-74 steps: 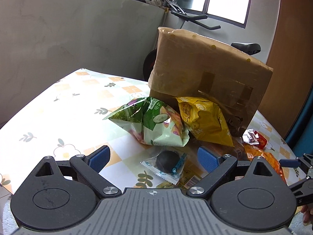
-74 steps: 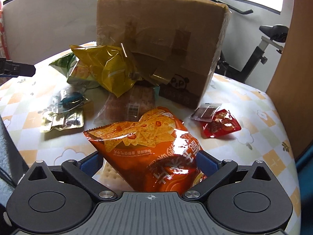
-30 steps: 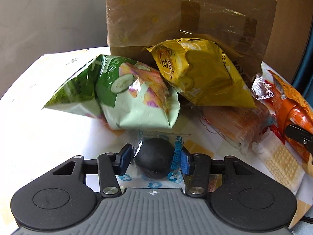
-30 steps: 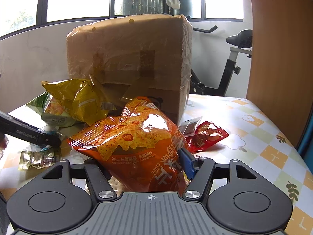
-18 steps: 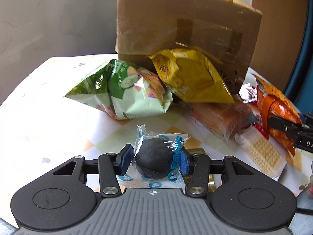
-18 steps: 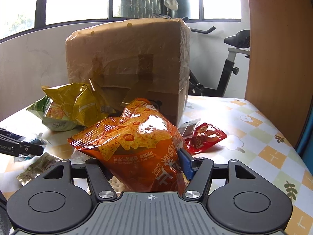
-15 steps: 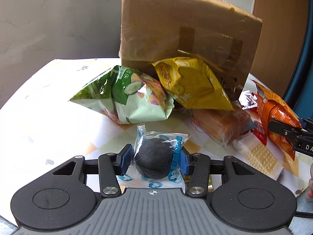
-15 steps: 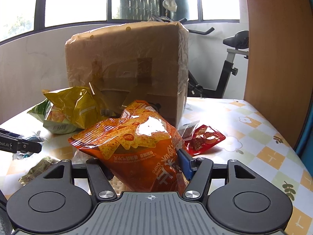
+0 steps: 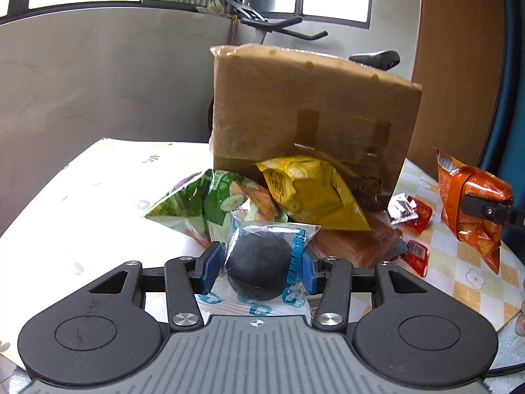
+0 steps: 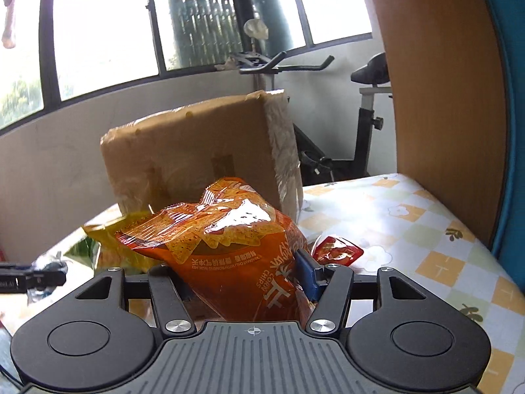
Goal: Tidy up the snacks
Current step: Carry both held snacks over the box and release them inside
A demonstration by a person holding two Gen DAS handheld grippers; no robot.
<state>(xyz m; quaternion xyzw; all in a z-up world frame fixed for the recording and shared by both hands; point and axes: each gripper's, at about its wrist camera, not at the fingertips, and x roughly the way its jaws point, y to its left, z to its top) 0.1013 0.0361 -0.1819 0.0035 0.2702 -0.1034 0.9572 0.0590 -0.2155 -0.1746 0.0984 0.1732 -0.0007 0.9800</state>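
Observation:
My left gripper [image 9: 259,271] is shut on a black round snack in a clear blue-printed wrapper [image 9: 256,271], held above the table. My right gripper [image 10: 249,275] is shut on an orange corn chips bag [image 10: 229,239], also lifted; the bag shows at the right of the left wrist view [image 9: 469,203]. A tall taped cardboard box [image 9: 308,111] stands at the back. A green chips bag [image 9: 210,203] and a yellow chips bag [image 9: 311,190] lean against its base.
A pack of orange-brown wafers [image 9: 357,243] and small red sachets [image 9: 416,213] lie on the flowered tablecloth [image 9: 115,203] right of the bags. A red sachet [image 10: 338,249] lies beyond the orange bag. An exercise bike [image 10: 364,124] stands behind the table; a wooden panel [image 10: 436,98] is at right.
Both grippers have risen and drawn back from the pile, each carrying its snack. The box and the bags on the table look farther off and lower.

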